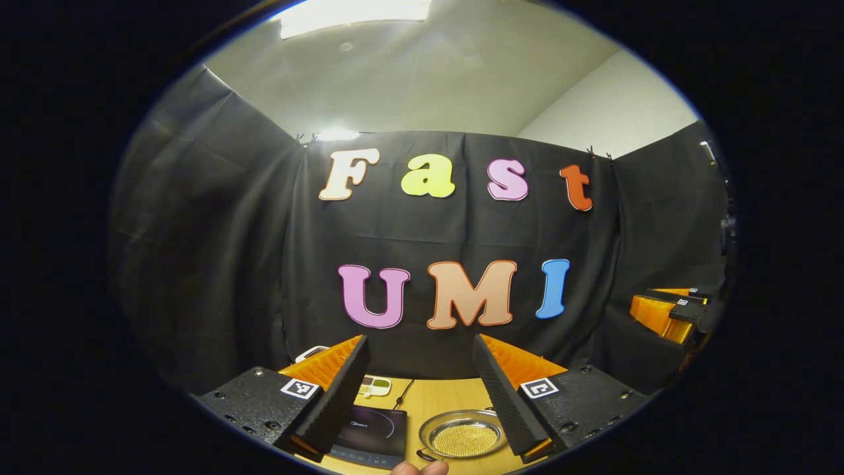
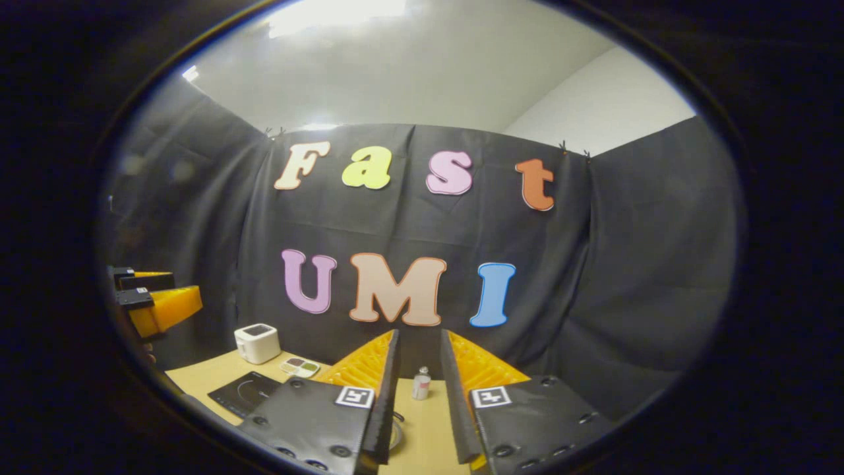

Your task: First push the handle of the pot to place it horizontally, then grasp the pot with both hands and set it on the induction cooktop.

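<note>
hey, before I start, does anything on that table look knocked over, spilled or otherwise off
Nothing stands out. The pot sits upright on the wooden table beside the induction cooktop, its yellow contents inside. The small bottle stands upright. Both grippers hover open above the table.

Shiny metal pot (image 1: pixel 463 433) with a finely dotted base, glossy black glass-like induction cooktop (image 1: pixel 369 432), pale smooth wood-look table (image 1: pixel 438 396), matt creased black cloth wall (image 1: pixel 217 251), ribbed black rubbery pads (image 1: pixel 339 389)
</note>
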### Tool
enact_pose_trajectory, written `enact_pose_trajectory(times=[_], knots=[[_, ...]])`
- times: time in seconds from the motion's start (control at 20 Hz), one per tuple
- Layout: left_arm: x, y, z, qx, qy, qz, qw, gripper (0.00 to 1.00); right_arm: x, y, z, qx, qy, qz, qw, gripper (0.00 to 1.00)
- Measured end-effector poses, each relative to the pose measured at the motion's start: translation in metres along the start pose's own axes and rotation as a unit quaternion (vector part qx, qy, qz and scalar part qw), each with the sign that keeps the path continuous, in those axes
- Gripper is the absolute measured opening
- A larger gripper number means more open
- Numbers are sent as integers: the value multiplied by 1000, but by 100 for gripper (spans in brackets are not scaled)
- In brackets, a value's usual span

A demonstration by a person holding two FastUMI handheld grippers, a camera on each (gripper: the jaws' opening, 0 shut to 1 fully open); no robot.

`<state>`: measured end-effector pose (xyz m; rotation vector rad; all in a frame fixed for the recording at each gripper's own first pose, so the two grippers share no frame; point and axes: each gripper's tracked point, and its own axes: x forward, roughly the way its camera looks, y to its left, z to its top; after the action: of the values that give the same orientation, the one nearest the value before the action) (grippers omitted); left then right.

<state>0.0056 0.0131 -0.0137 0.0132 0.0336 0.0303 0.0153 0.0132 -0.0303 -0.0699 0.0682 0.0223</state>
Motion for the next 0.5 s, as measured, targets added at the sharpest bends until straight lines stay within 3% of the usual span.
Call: enact_pose_trajectory(times=[0.05,0.1,0.2,0.5], knots=[[0,2,-1,0,1,0,1000,92,5,3,-2,-3,2,-4,1000,32],[1,4,-2,0,2,0,1000,95,6,-4,-6,-10,7,-17,1000,23],[0,8,-4,-1,5,-2,1000,92,8,5,-21,-6,28,-6,1000,0],[-2,26,-14,-5,10,-9,1000,95,8,17,-44,18,64,7,998,3]])
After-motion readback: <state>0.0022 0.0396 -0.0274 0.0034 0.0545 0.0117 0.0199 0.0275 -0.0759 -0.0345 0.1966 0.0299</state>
